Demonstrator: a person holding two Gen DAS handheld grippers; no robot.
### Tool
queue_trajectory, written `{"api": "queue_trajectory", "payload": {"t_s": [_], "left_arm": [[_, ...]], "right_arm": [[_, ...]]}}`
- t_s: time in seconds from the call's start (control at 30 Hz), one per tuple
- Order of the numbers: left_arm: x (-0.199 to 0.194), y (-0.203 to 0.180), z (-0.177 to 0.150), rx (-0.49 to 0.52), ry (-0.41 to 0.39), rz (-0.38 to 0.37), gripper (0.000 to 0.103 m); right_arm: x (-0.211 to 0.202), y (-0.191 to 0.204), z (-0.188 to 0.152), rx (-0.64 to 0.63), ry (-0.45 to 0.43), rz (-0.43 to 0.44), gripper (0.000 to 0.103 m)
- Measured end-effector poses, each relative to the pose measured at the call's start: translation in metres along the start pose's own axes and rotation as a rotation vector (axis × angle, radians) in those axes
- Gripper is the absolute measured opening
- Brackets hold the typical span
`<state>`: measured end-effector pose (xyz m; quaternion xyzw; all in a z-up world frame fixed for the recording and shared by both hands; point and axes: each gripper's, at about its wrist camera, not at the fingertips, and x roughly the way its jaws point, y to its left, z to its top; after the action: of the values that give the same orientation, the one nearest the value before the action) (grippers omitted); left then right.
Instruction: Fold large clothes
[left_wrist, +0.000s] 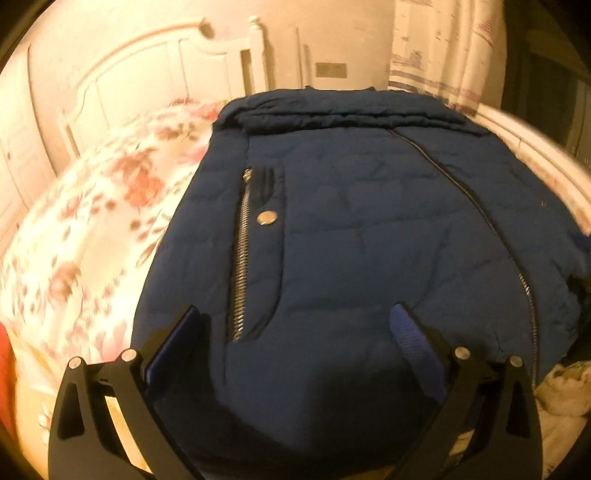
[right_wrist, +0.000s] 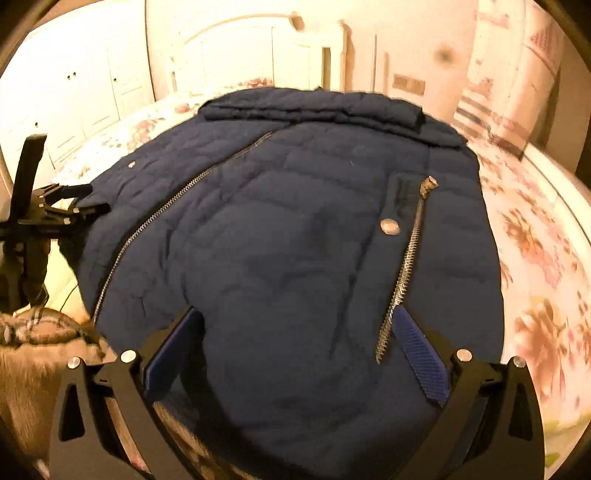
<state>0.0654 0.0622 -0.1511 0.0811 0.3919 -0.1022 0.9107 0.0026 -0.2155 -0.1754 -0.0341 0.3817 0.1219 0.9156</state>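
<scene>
A navy padded jacket (left_wrist: 369, 229) lies flat on the bed, front up, with silver pocket zips, a snap button (left_wrist: 267, 217) and a diagonal main zip. It also fills the right wrist view (right_wrist: 295, 240). My left gripper (left_wrist: 295, 317) is open, its blue-padded fingers spread just above the jacket's near hem by the left pocket zip. My right gripper (right_wrist: 295, 321) is open above the near hem, its right pad (right_wrist: 421, 354) beside the right pocket zip (right_wrist: 402, 266). The left gripper also shows at the left of the right wrist view (right_wrist: 79, 199), at the jacket's edge.
The bed has a floral sheet (left_wrist: 85, 236) and a white headboard (left_wrist: 155, 62) at the far end. White wardrobes (right_wrist: 74, 92) stand left of the bed. A curtain (left_wrist: 443, 48) hangs at the far right. A furry brown and plaid item (right_wrist: 33, 350) lies near left.
</scene>
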Motion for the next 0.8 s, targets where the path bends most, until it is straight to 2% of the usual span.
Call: {"api": "queue_trajectory", "payload": {"t_s": [0.13, 0.2, 0.23, 0.37, 0.47, 0.57, 0.7, 0.8], "left_arm": [[-0.010, 0.009, -0.001, -0.017, -0.026, 0.046, 0.101], [-0.003, 0.016, -0.005, -0.030, 0.008, 0.040, 0.101], [-0.003, 0.019, -0.007, -0.034, 0.007, 0.032, 0.101], [-0.019, 0.031, -0.017, -0.040, -0.009, 0.051, 0.101], [-0.031, 0.055, -0.034, -0.103, -0.019, 0.058, 0.101], [-0.037, 0.087, -0.054, -0.230, -0.013, 0.016, 0.101], [-0.027, 0.124, -0.075, -0.426, -0.005, -0.139, 0.101], [-0.018, 0.129, -0.079, -0.485, -0.009, -0.232, 0.100]], "right_arm": [[-0.016, -0.003, -0.001, 0.012, -0.033, -0.047, 0.099], [-0.012, -0.012, -0.008, 0.037, -0.015, -0.055, 0.099], [-0.009, -0.018, -0.014, 0.049, -0.001, -0.049, 0.099], [-0.025, -0.019, -0.027, 0.057, -0.035, -0.038, 0.099], [-0.044, -0.032, -0.048, 0.115, -0.073, 0.007, 0.099], [-0.059, -0.051, -0.074, 0.223, -0.108, 0.064, 0.099], [-0.054, -0.075, -0.103, 0.383, -0.113, 0.141, 0.099], [-0.045, -0.086, -0.110, 0.463, -0.149, 0.221, 0.098]]}}
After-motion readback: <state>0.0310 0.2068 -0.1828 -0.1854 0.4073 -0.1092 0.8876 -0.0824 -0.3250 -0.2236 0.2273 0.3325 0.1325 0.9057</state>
